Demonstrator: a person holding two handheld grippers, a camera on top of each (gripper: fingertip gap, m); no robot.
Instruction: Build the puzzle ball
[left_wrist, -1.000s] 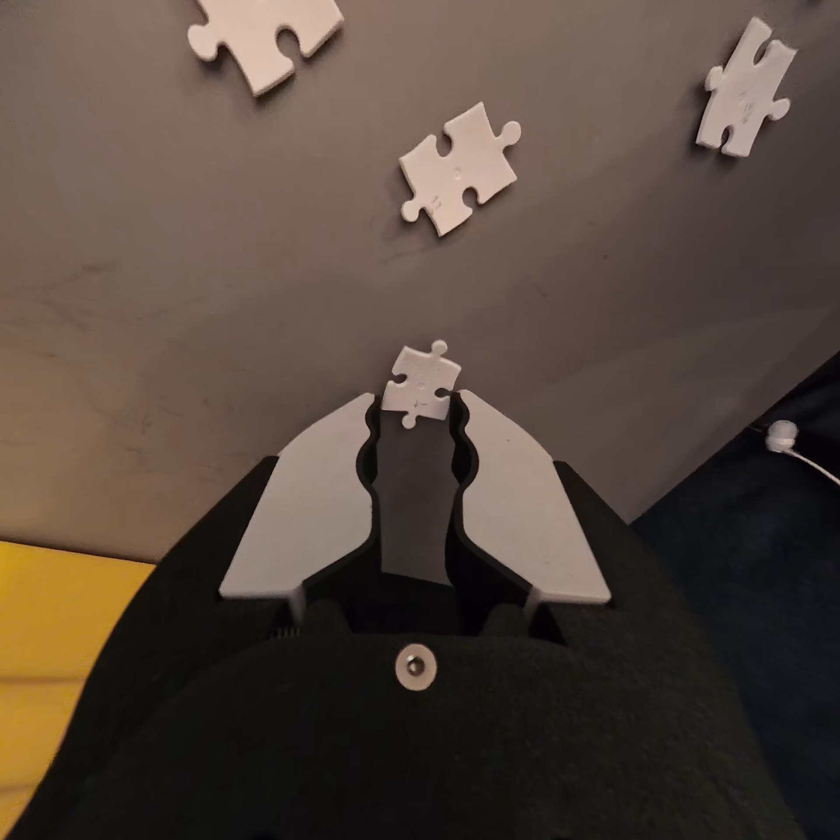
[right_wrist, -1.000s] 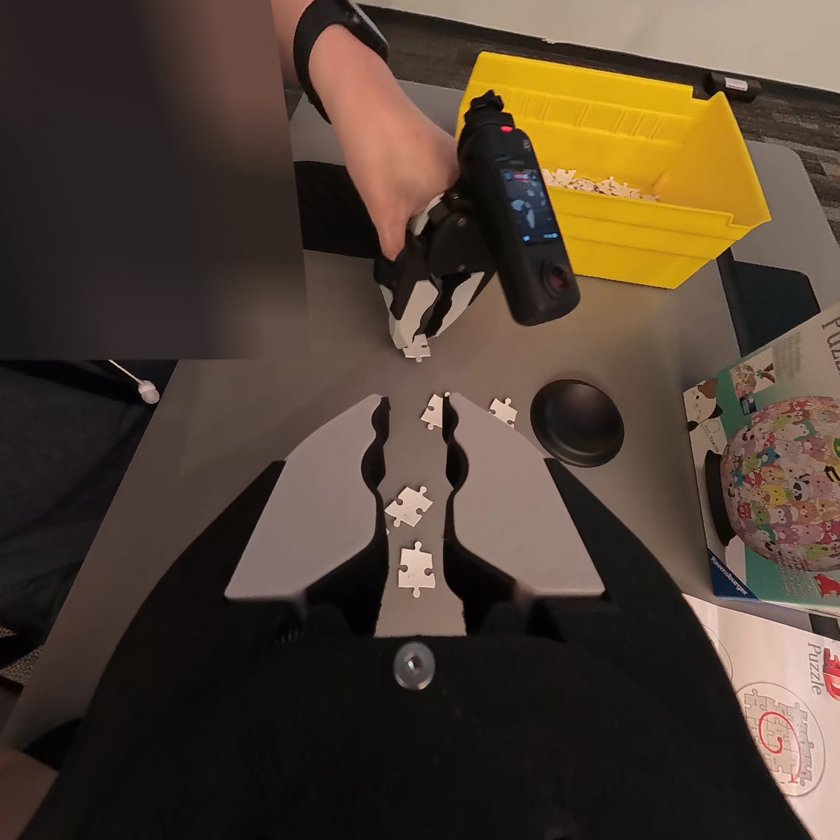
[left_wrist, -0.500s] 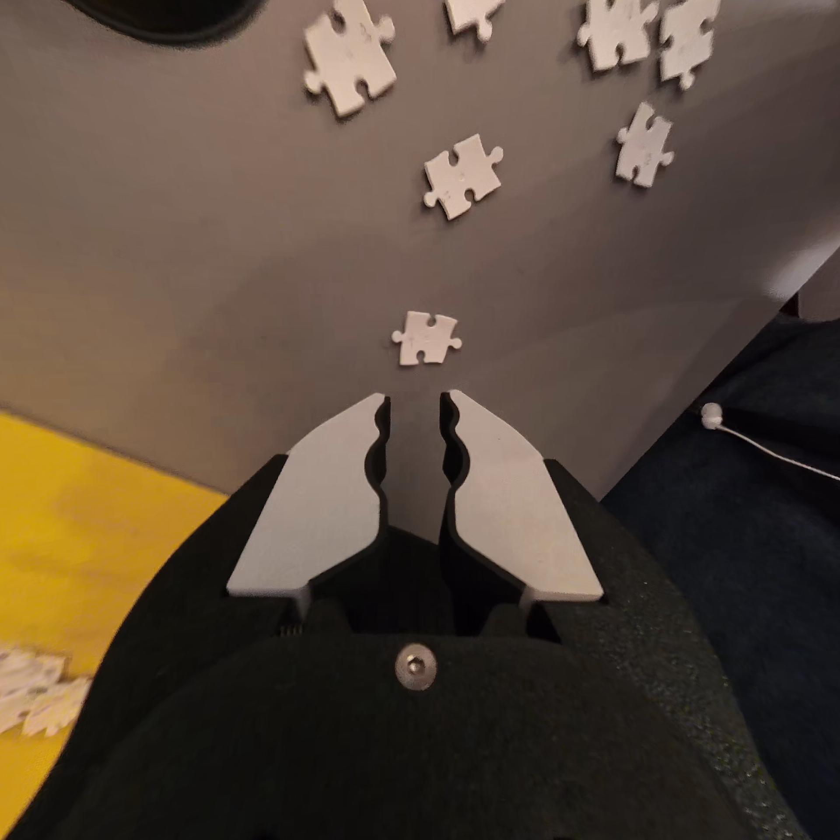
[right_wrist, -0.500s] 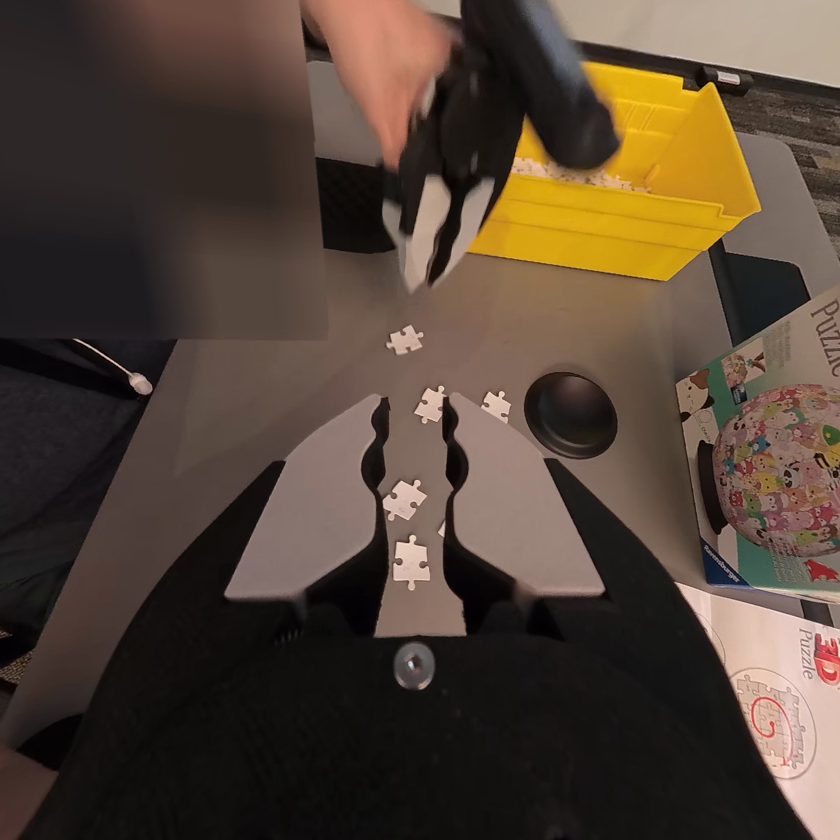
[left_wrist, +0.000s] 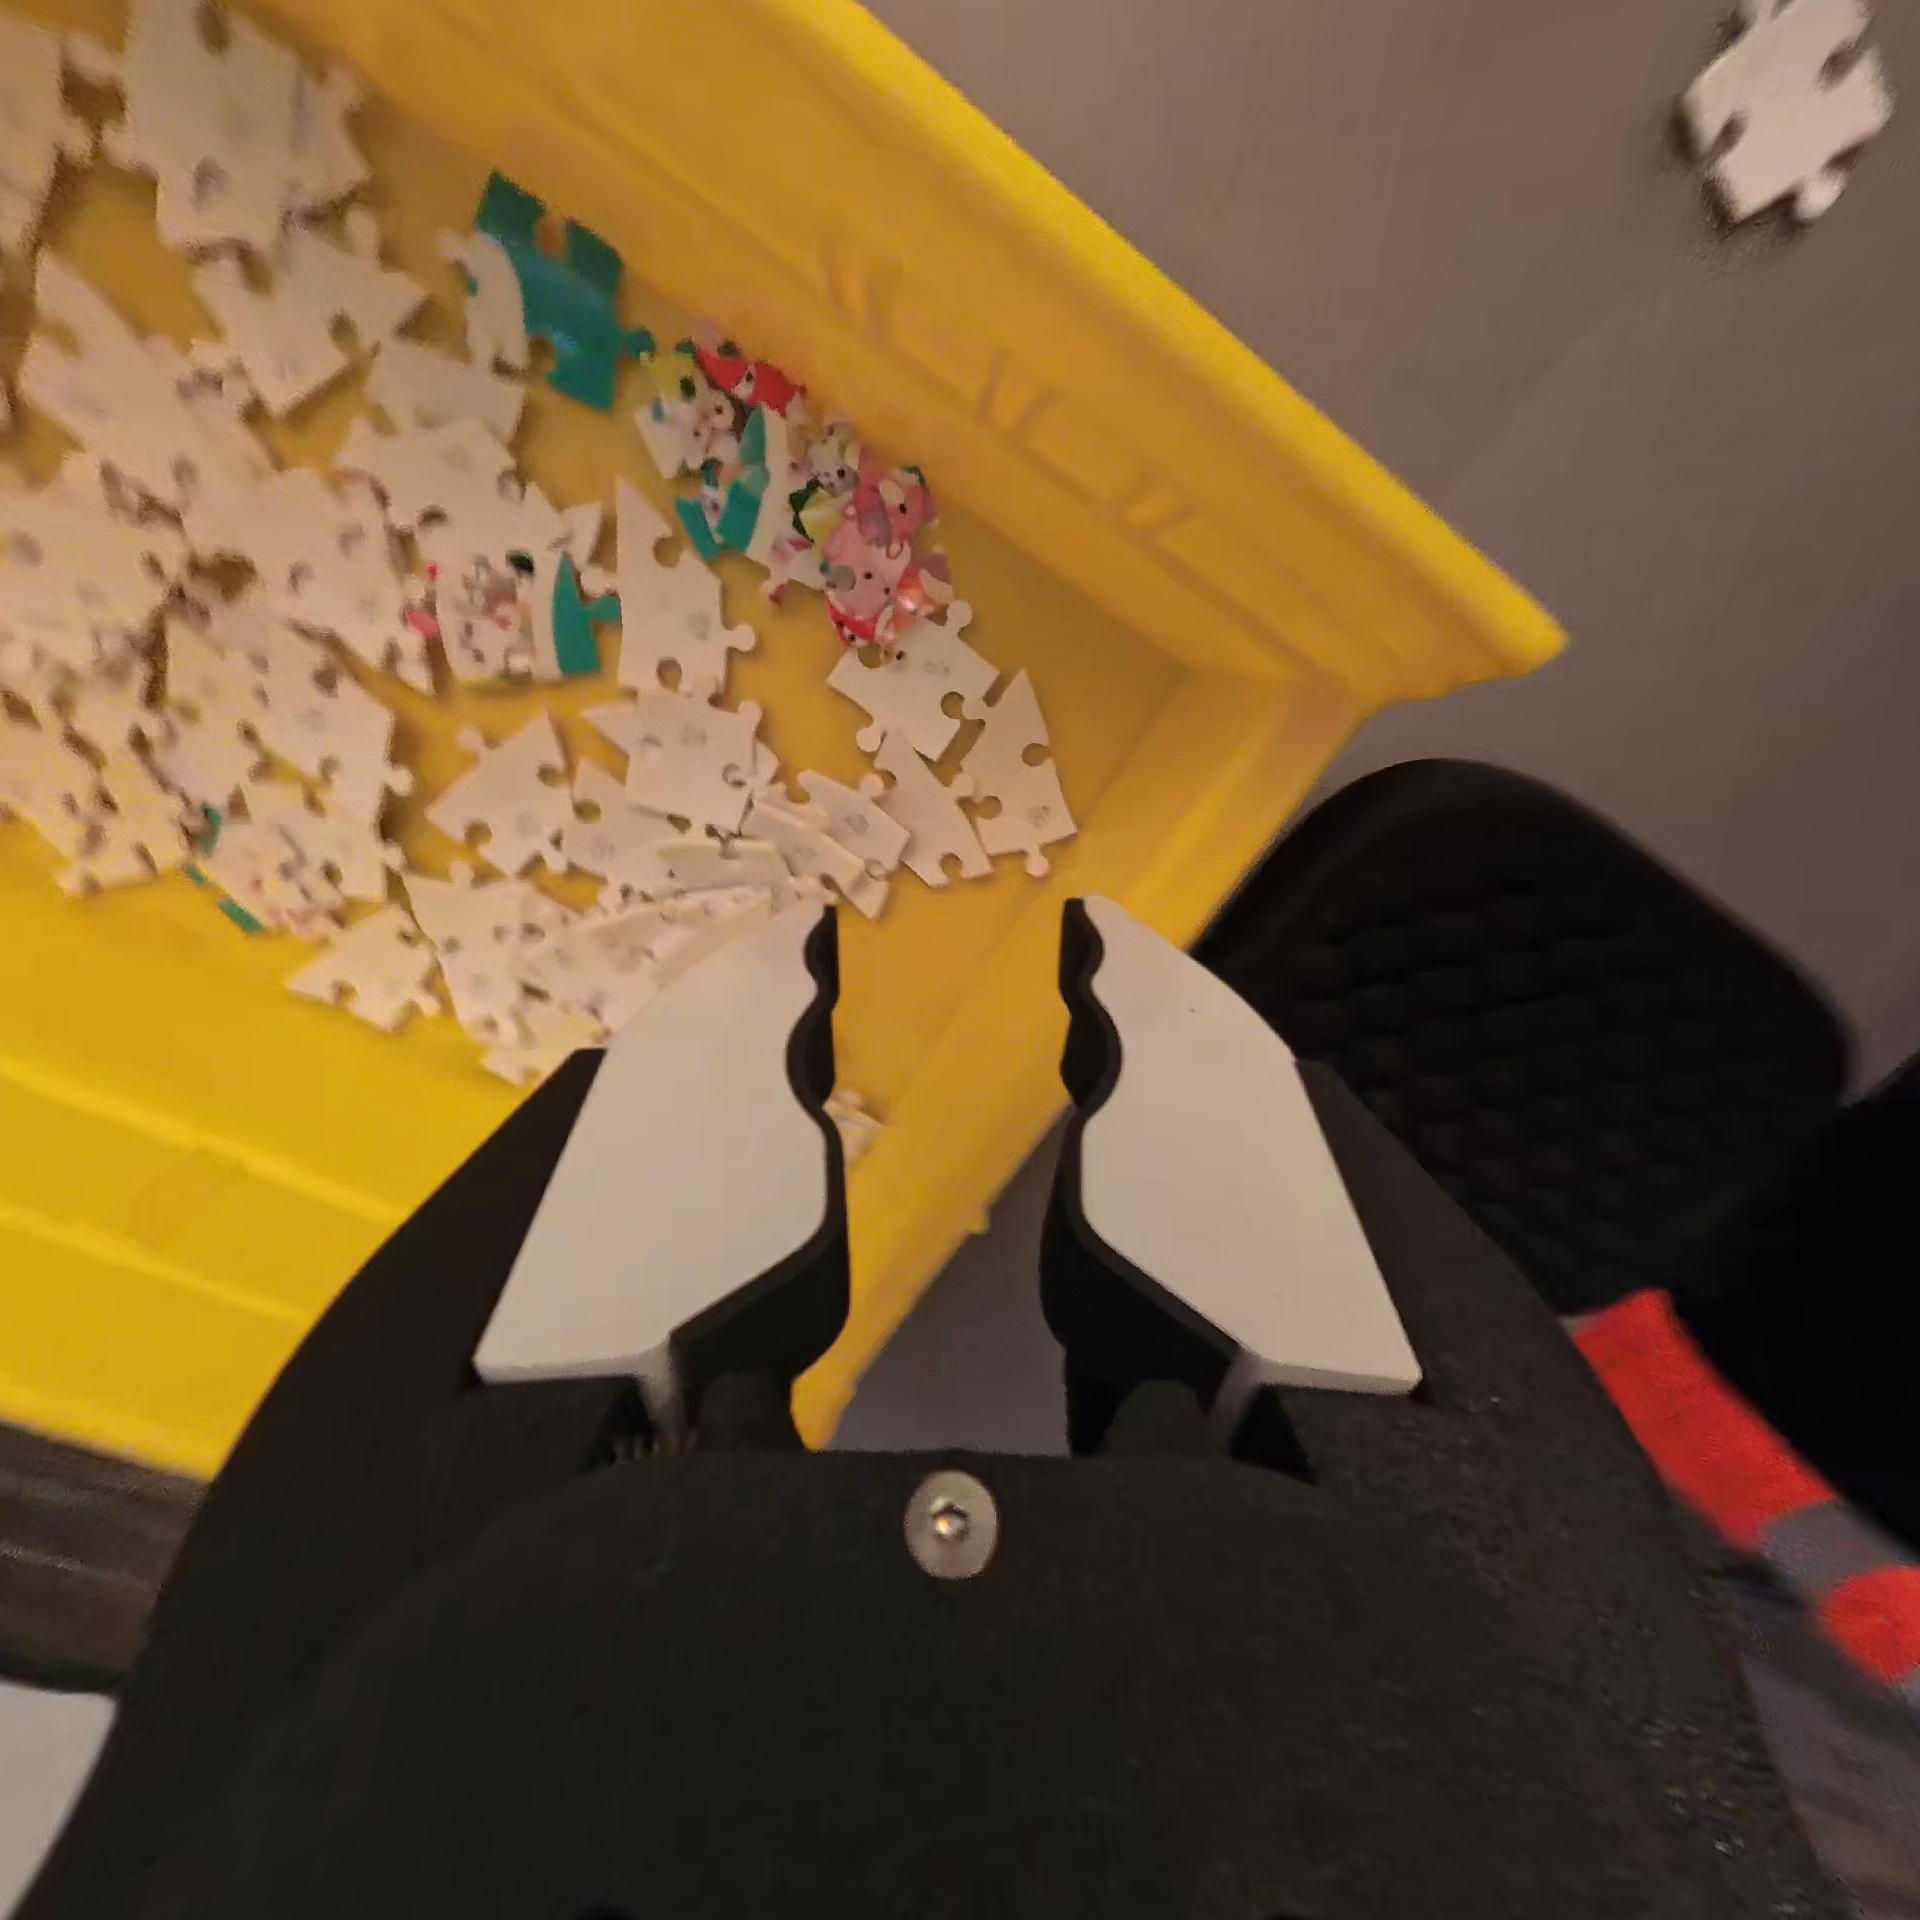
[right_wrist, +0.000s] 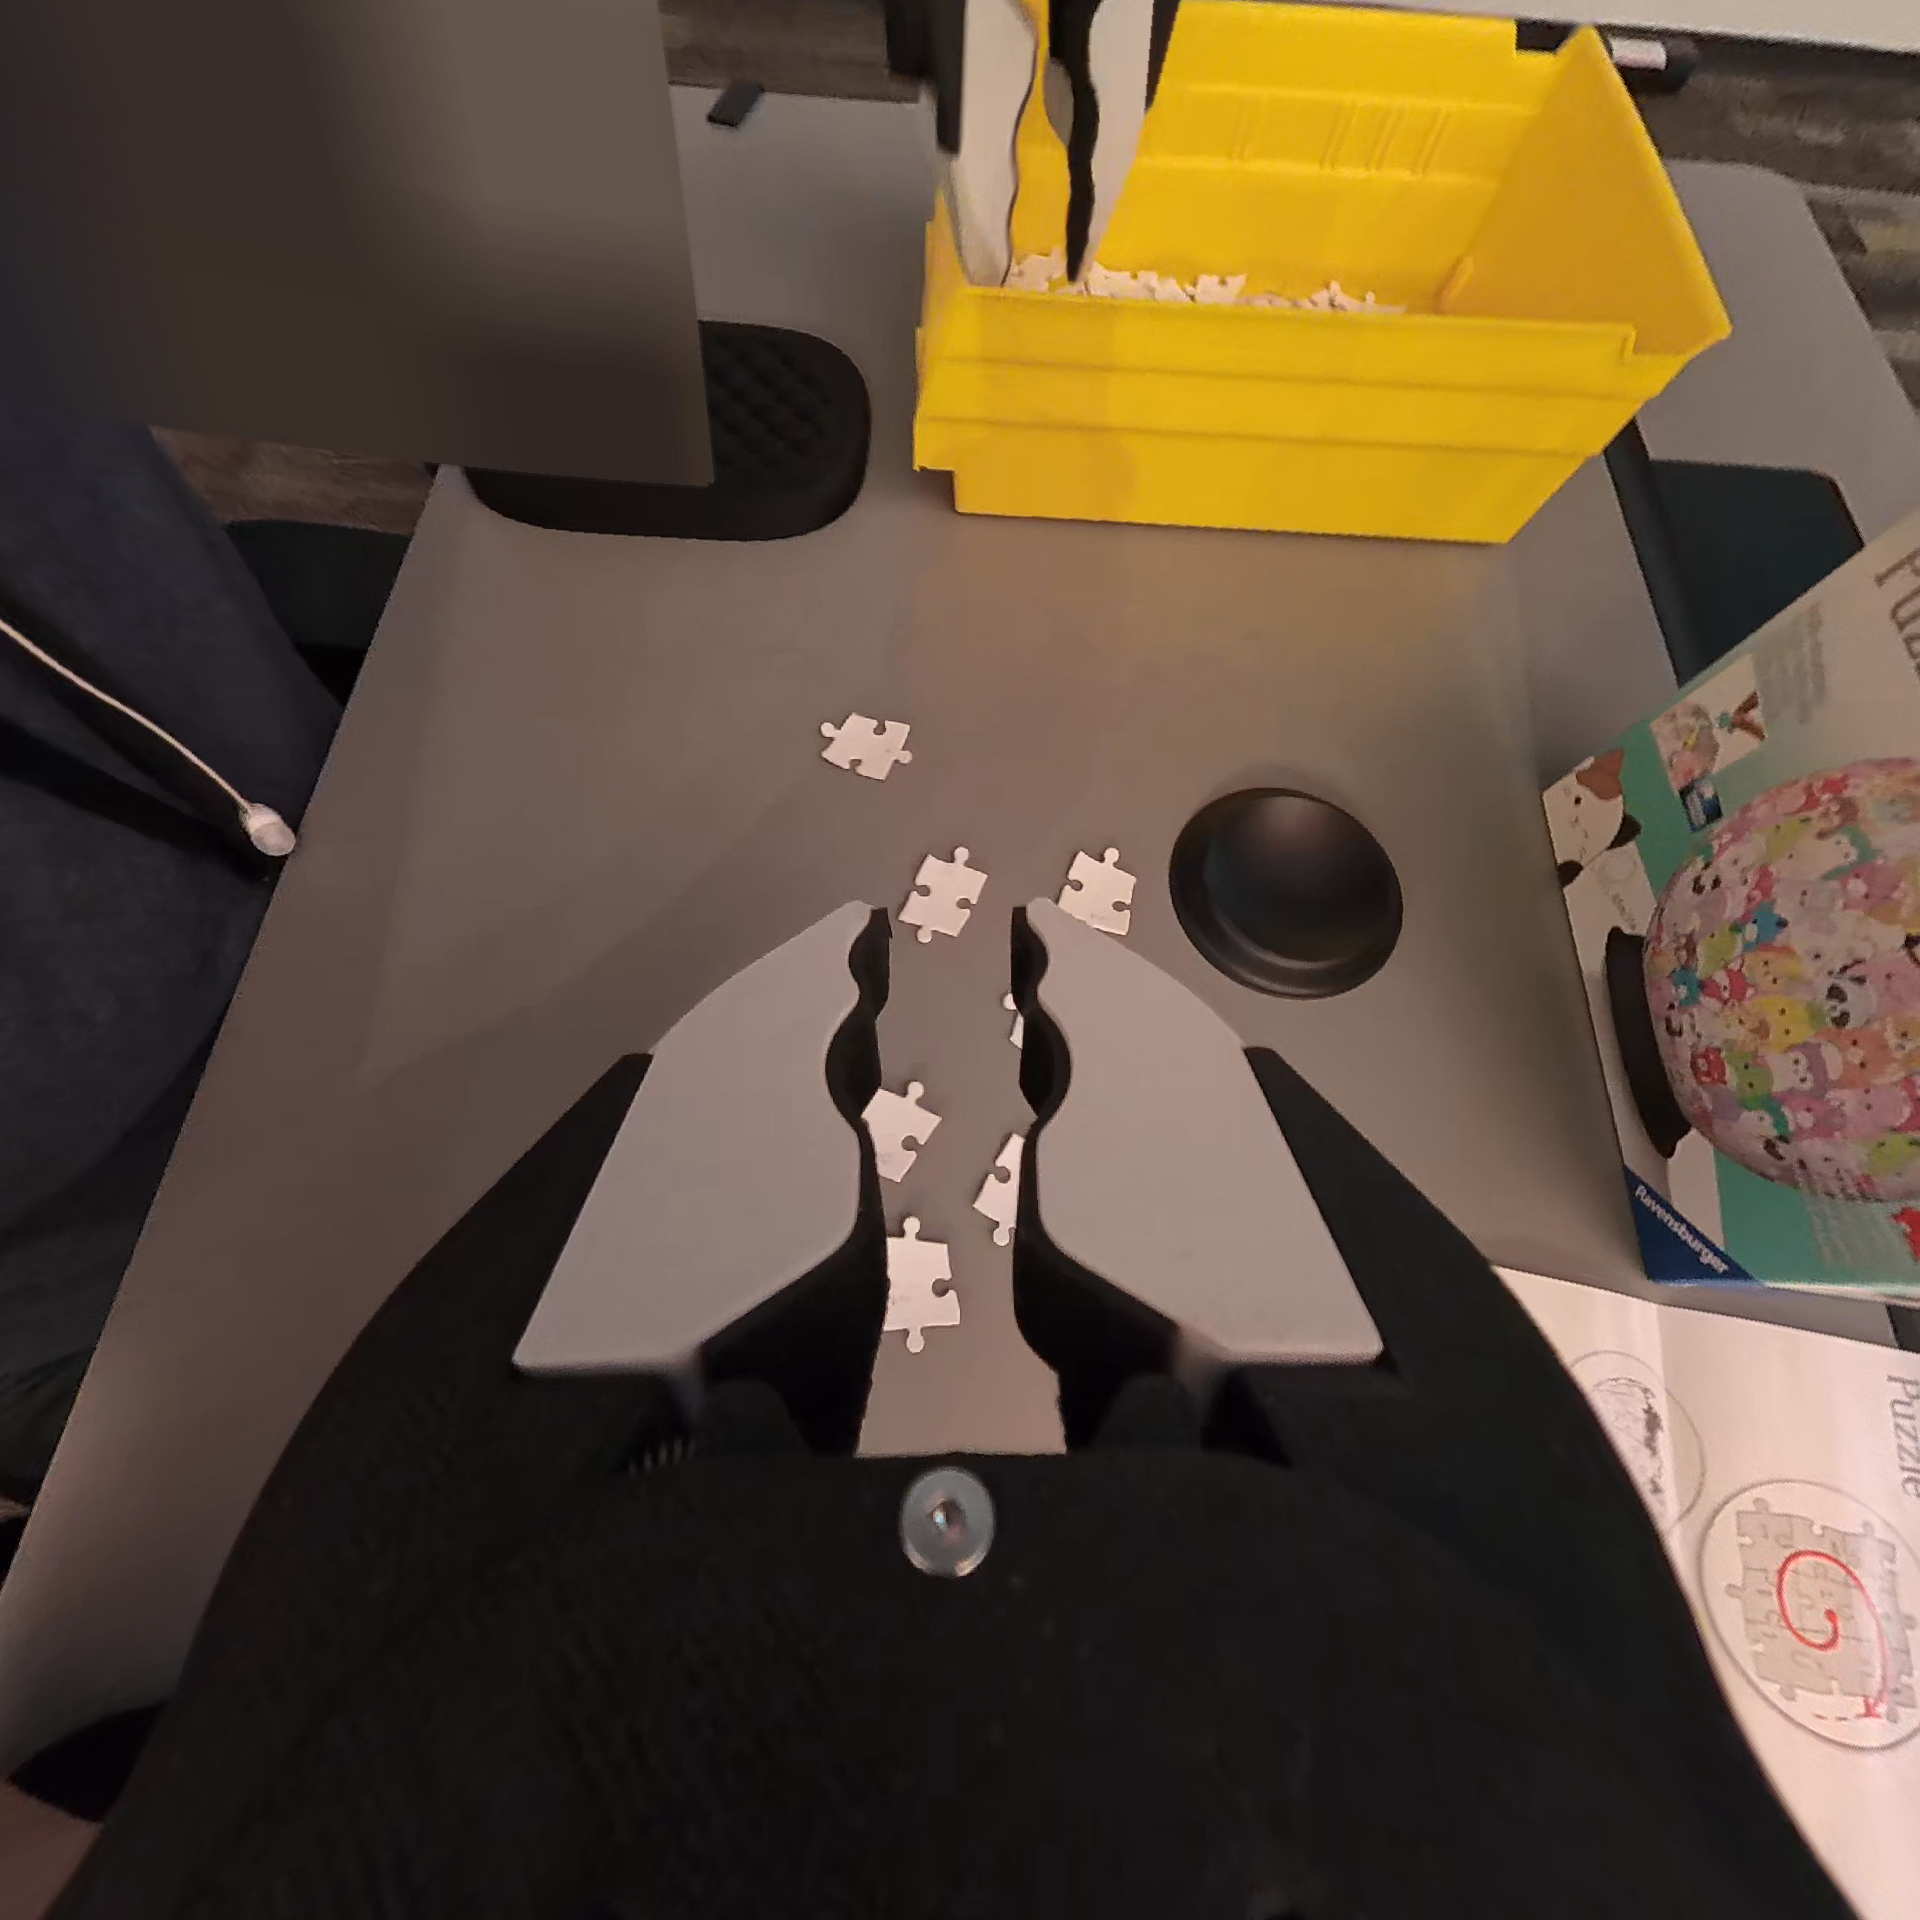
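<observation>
Your left hand-held gripper (left_wrist: 945, 914) hangs over the near right corner of the yellow bin (left_wrist: 1143, 436), fingers parted wide with nothing between them. The heap of loose puzzle pieces (left_wrist: 665, 790) lies just ahead and to the left of the tips, mostly white side up with a few printed ones farther in. The pieces lie at all angles, so there is no single long axis to line up with; judge the one you choose on its own. The bin's right wall runs close beside the right finger (little room on that side), while the floor of the bin opens out to the left.

Your right hand-held gripper (right_wrist: 951, 914) is also parted and holds nothing, poised above the grey tabletop (right_wrist: 623, 727), where several white pieces (right_wrist: 943, 891) lie scattered ahead of and under it. The black round stand (right_wrist: 1285, 891) sits to its right, the puzzle box (right_wrist: 1766, 1039) beyond at the table's right edge.

For a fetch from the bin, the left gripper is plainly nearer; steer leftward, away from the wall.
</observation>
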